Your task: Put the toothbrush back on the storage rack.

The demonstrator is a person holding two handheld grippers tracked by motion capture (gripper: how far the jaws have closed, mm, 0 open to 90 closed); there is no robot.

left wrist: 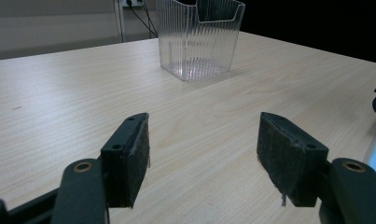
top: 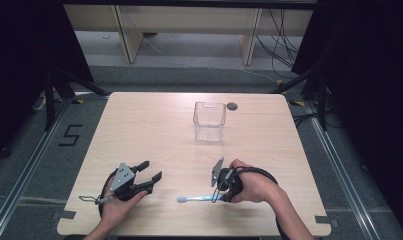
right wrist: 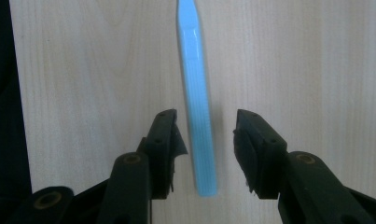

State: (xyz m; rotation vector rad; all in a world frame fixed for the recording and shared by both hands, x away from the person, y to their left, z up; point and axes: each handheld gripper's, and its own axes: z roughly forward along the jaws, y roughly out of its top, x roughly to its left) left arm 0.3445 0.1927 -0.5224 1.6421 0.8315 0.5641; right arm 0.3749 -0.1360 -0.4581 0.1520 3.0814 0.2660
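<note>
Right claw (right wrist: pixel 204 135) straddling blue toothbrush (right wrist: pixel 197 93), pads apart, not pressing; toothbrush flat on near counter (top: pixel 154 125). Left claw (left wrist: pixel 202 154) gaping wide, nothing inside. Clear bin (top: pixel 209 121) far off.

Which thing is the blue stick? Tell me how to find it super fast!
Look at the wooden table, then at the near edge where the person's hands are. By the right tool, between its open jaws, lies the toothbrush, flat on the wood. It is long, thin and light blue with a white tip, unlike the tall see-through container farther back.
</note>
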